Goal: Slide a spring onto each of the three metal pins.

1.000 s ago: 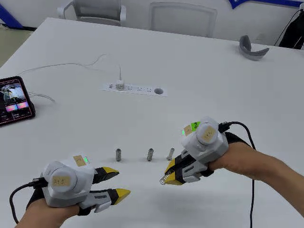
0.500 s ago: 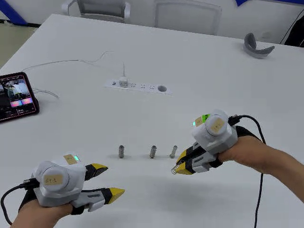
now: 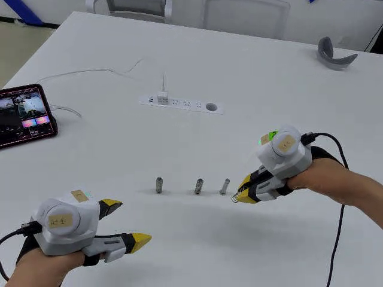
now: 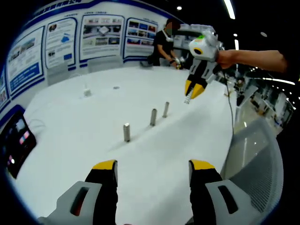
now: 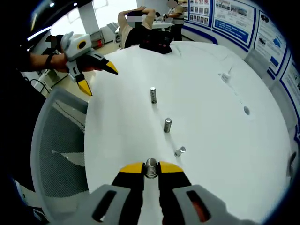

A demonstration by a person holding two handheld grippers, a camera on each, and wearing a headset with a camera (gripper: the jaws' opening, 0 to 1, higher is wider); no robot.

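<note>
Three metal pins stand in a row on the white table. The left pin [image 3: 159, 185] and the middle pin [image 3: 199, 186] each carry a spring. The right pin [image 3: 225, 186] [image 5: 180, 151] is bare. My right gripper [image 3: 242, 194] [image 5: 150, 169] is shut on a small spring [image 3: 235, 198] [image 5: 150, 168], which sticks out past its yellow tips just right of the bare pin and a little nearer to me. My left gripper [image 3: 127, 223] [image 4: 153, 166] hangs open and empty near the table's front, left of the pins.
A white power strip [image 3: 179, 103] with a plugged cable lies beyond the pins. A lit tablet [image 3: 24, 115] rests at the left edge. A grey curved object [image 3: 335, 54] sits at the far right. Chairs stand behind the table.
My right gripper has carried the spring away from me, closer to the bare right pin. The left gripper has stayed open and drifted slightly left. The head camera has shifted.
</note>
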